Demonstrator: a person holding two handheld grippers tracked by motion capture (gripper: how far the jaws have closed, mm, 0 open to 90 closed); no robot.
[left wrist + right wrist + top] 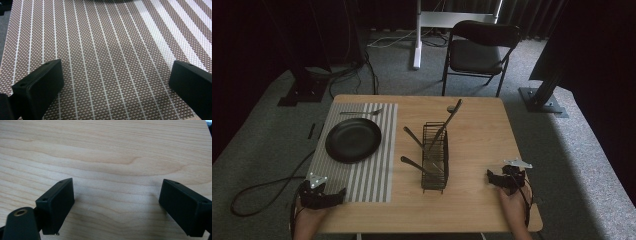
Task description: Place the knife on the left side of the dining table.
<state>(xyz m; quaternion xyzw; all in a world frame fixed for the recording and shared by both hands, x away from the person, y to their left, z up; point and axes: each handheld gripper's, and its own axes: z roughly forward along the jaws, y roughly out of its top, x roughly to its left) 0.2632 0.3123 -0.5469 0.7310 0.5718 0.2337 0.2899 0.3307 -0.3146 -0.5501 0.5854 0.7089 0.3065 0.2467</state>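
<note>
Left hand-held gripper (323, 196) rests spread and empty on the striped placemat (372, 175); right hand-held gripper (504, 179) sits spread on the bare worktop (472, 200); the wire cutlery caddy (435, 159) stands between them, likely to tip if a reach catches a leaning handle.

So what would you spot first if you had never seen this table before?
Probably the round black plate on the grey striped placemat at the table's left side. Next, the black wire basket in the middle, with metal cutlery sticking out. The left claw and right claw rest open near the front edge.
</note>
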